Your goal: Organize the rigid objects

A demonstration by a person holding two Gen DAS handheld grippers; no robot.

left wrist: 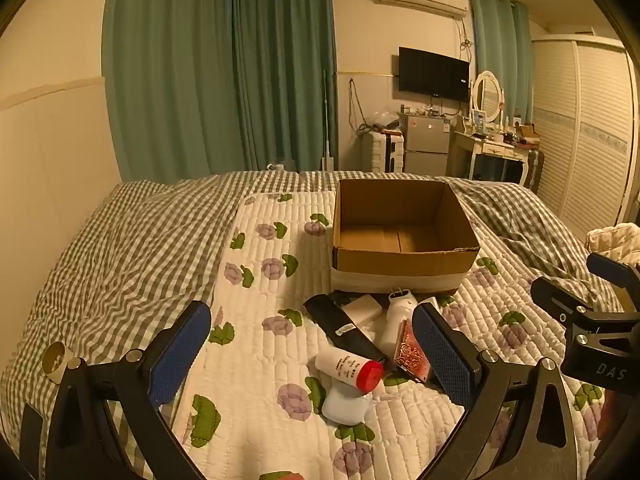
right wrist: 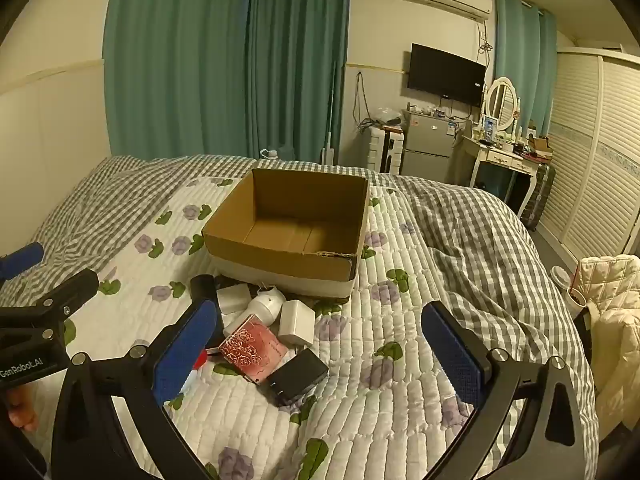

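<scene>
An open, empty cardboard box (left wrist: 404, 268) (right wrist: 280, 258) stands on the floral quilt. In front of it lies a pile: a white bottle with a red cap (left wrist: 348, 368), a long black case (left wrist: 342, 330), a white round device (left wrist: 396, 320) (right wrist: 266, 304), a red rose-patterned box (left wrist: 412, 356) (right wrist: 252, 348), white adapters (right wrist: 296, 322), a small black box (right wrist: 298, 376) and a pale blue item (left wrist: 346, 404). My left gripper (left wrist: 312, 356) is open and empty, hovering over the pile. My right gripper (right wrist: 320, 352) is open and empty, just right of the pile.
The bed has a grey checked cover (left wrist: 132, 248) under the white quilt (right wrist: 400, 360). A roll of tape (left wrist: 56, 360) lies at the left. A cream jacket (right wrist: 612, 312) hangs off the bed's right side. A fridge, dresser and wardrobe stand behind.
</scene>
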